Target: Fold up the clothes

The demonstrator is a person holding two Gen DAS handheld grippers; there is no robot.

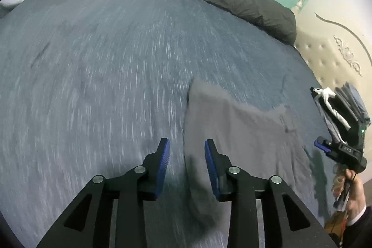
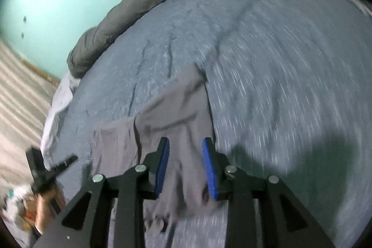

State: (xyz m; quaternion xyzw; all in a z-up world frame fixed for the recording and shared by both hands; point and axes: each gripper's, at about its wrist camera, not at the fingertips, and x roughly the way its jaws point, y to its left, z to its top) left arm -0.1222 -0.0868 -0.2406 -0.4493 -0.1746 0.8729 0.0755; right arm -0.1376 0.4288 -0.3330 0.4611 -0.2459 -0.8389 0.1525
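My left gripper [image 1: 187, 163] hangs above the blue-grey bedspread [image 1: 93, 76] with its jaws spread and nothing between them, lined up with the left border of the grey garment [image 1: 234, 131], which I judge is where a grab for a fold would go. The garment lies on the bed near my side, partly doubled, one layer lapping another, so it could be mid-fold or only rumpled; the blur hides which. My right gripper [image 2: 185, 165] is parted too and holds nothing, poised over the cloth with grey fabric showing in the gap. Further right, a stack of folded clothes [image 1: 355, 99] sits by the headboard [image 1: 325, 57], likely kept clear of the working space.
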